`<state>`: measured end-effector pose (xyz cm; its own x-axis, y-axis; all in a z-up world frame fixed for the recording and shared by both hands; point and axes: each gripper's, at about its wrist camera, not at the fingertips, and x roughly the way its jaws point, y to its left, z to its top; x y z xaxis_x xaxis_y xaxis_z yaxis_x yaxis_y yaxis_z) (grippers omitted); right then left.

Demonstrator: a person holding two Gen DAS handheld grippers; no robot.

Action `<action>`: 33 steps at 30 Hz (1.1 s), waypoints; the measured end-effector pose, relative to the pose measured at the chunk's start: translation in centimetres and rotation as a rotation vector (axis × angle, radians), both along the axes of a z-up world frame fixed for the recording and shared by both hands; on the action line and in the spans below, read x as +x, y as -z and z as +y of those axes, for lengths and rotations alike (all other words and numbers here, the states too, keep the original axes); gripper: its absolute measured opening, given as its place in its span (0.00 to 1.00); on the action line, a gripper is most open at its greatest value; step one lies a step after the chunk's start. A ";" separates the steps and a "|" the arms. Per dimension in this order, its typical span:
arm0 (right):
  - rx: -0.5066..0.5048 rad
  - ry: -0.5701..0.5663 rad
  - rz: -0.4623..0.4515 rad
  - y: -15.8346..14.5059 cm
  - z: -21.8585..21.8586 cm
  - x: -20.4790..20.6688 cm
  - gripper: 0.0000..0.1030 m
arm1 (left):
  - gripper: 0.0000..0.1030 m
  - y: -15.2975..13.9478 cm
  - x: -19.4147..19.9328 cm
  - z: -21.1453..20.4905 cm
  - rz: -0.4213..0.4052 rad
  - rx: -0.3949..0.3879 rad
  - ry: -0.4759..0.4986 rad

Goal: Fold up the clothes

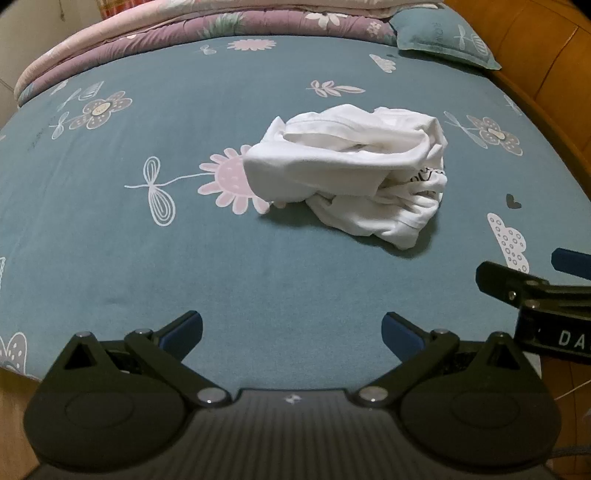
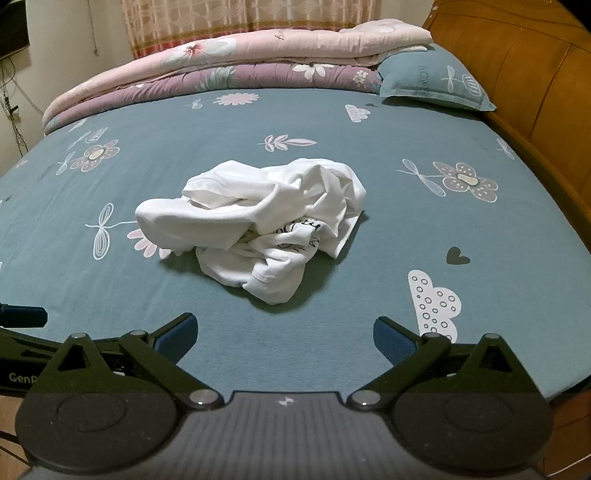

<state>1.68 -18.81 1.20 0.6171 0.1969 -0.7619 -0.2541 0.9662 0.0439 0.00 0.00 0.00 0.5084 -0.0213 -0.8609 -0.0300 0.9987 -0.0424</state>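
Note:
A white garment [image 1: 351, 173] [image 2: 258, 225] with a black print lies crumpled in a heap on the teal flowered bed sheet [image 1: 147, 258] [image 2: 443, 229]. My left gripper [image 1: 293, 334] hovers over the near part of the bed, short of the heap, jaws wide open with nothing between them. My right gripper [image 2: 284, 338] stands open the same way, also short of the heap and empty. In the left wrist view the right gripper's fingers [image 1: 495, 277] show at the right edge. A left gripper finger [image 2: 22, 315] shows at the left edge of the right wrist view.
Folded pink and purple quilts [image 2: 229, 62] [image 1: 184, 33] lie along the far side of the bed. A teal pillow [image 2: 432, 79] [image 1: 443, 37] rests at the far right. A wooden headboard [image 2: 535, 74] runs along the right. Curtains [image 2: 240, 18] hang behind.

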 end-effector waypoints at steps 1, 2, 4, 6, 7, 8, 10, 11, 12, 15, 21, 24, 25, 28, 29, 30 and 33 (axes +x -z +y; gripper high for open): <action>0.001 0.000 -0.001 0.0 0.0 0.0 1.00 | 0.99 0.0 0.0 0.0 0.001 0.003 0.002; 0.002 0.000 -0.003 0.0 -0.1 0.0 1.00 | 0.99 0.0 0.0 -0.1 0.002 0.007 0.004; 0.003 0.001 -0.005 0.0 -0.1 -0.1 1.00 | 0.99 0.1 0.1 -0.1 0.005 0.014 0.008; 0.003 0.001 -0.005 -0.1 -0.1 -0.1 1.00 | 0.99 0.1 0.1 -0.2 0.007 0.021 0.012; 0.003 0.002 -0.005 -0.2 0.0 -0.2 1.00 | 0.99 0.1 0.1 -0.2 0.009 0.024 0.014; 0.000 0.001 -0.005 -0.2 0.0 -0.1 1.00 | 0.99 0.1 0.1 -0.2 0.010 0.028 0.016; -0.003 -0.001 -0.005 -0.1 0.1 0.0 1.00 | 0.99 0.1 0.1 -0.4 0.007 0.035 0.016; -0.004 -0.001 -0.005 -0.1 0.1 -0.1 1.00 | 0.99 0.1 0.2 -0.4 0.007 0.034 0.015; -0.004 -0.002 -0.005 0.0 0.2 -0.1 1.00 | 0.99 0.1 0.3 -0.4 0.007 0.032 0.014; 0.004 -0.003 -0.004 0.1 -0.1 0.0 1.00 | 0.99 -0.1 0.0 -0.2 0.002 0.024 0.006; 0.008 -0.001 -0.007 -0.1 -0.1 0.0 1.00 | 0.99 0.1 0.2 -0.1 0.001 0.013 -0.005; 0.009 0.000 -0.007 -0.1 -0.2 0.0 1.00 | 0.99 0.2 0.4 0.0 0.001 0.015 -0.014; 0.009 0.000 -0.007 -0.1 -0.2 0.1 1.00 | 0.99 0.2 0.4 0.0 0.001 0.014 -0.016; 0.011 -0.003 -0.008 0.0 -0.2 0.1 1.00 | 0.99 0.1 0.4 0.1 0.000 0.012 -0.017; 0.010 -0.004 -0.008 0.0 -0.2 0.1 1.00 | 0.99 0.1 0.4 0.1 -0.002 0.014 -0.016; 0.010 -0.006 -0.008 0.0 -0.2 0.2 1.00 | 0.99 0.1 0.5 0.1 -0.002 0.015 -0.015; 0.009 -0.008 -0.006 0.0 -0.2 0.3 1.00 | 0.99 0.1 0.6 0.1 0.000 0.018 -0.013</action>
